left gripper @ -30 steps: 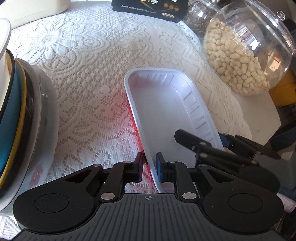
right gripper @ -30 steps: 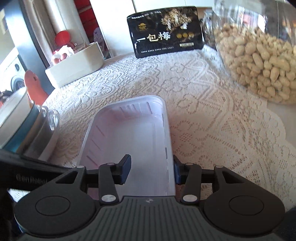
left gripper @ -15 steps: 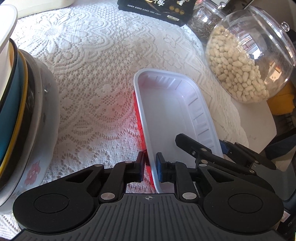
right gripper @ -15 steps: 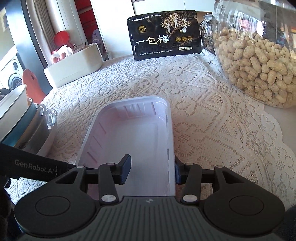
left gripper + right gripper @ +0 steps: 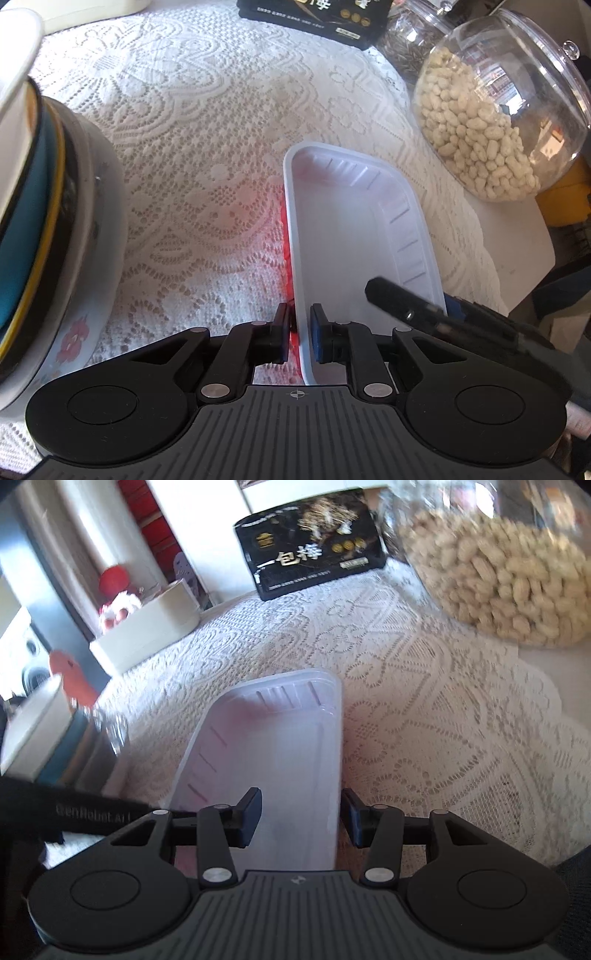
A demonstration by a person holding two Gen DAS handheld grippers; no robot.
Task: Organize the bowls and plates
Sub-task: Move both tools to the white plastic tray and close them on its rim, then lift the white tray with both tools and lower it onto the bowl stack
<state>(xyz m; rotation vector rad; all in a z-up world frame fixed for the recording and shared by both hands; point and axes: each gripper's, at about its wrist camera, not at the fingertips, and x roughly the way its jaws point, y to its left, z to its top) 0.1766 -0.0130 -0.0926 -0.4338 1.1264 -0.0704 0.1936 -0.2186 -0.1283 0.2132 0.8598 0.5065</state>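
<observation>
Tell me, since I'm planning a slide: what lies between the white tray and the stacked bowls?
Only bare lace tablecloth separates the white tray from the stacked bowls, per the left wrist view.

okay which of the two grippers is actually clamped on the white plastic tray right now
The left gripper: its pads pinch the left rim of the white plastic tray. The right gripper only straddles the tray's right rim, with its pads clear of it.

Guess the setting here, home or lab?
Most likely a home dining table: a white lace tablecloth, a clear jar of peanuts, a black snack packet and a stack of bowls. What looks like a washing machine shows in the background.
</observation>
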